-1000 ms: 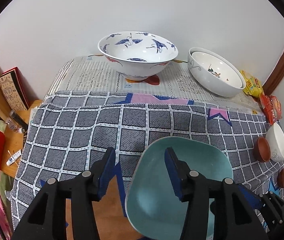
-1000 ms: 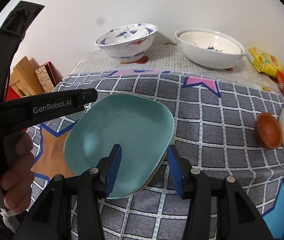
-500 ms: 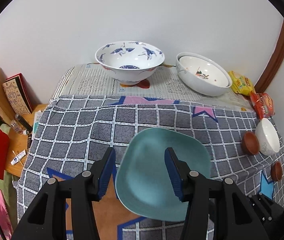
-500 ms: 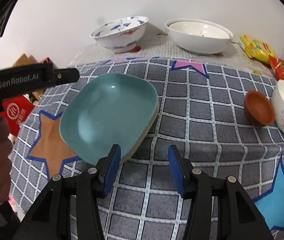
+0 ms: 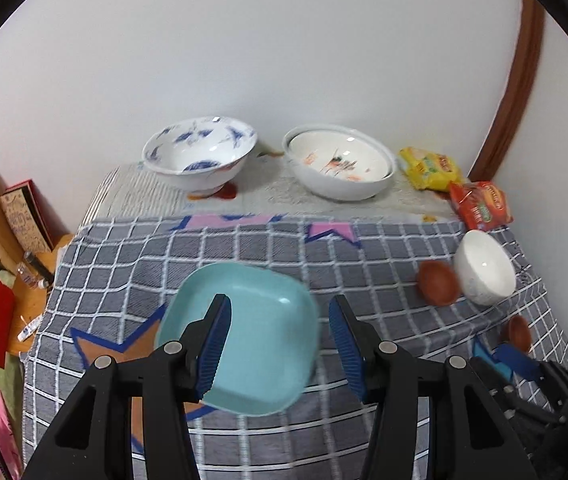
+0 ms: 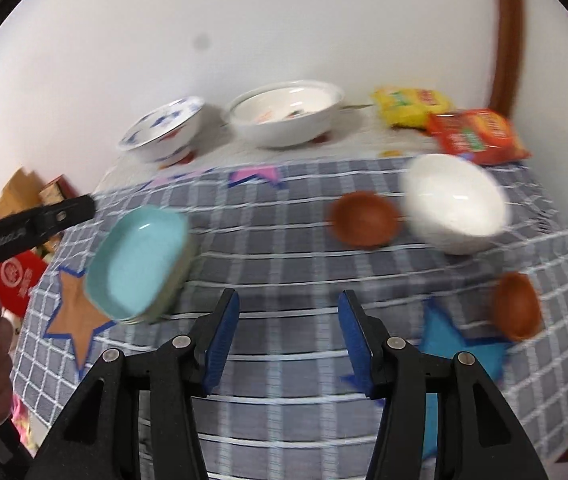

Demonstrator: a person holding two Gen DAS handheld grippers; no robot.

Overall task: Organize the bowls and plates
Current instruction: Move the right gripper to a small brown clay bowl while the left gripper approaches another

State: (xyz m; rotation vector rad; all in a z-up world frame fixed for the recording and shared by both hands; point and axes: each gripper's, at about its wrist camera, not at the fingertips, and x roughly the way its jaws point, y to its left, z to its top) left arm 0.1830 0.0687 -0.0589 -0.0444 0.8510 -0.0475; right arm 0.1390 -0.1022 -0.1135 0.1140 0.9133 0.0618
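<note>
White wall backs a table [image 5: 244,248] under a grey checked cloth with stars; snack packets [image 6: 472,132] lie at the far right corner. On the cloth sits a teal plate [image 5: 260,340], flat and free. It looks glazed, stiff, slick and breakable, best pinched at its raised rim. Both the left gripper [image 5: 280,344] and right gripper [image 6: 288,340] hang above the table, jaws wide and holding nothing. Two big bowls [image 5: 200,156] stand by the wall; a white bowl [image 6: 454,204] and brown cups [image 6: 364,220] sit to the right.

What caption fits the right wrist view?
Open right gripper above the checked cloth, teal plate at left, brown cups and white bowl ahead.
</note>
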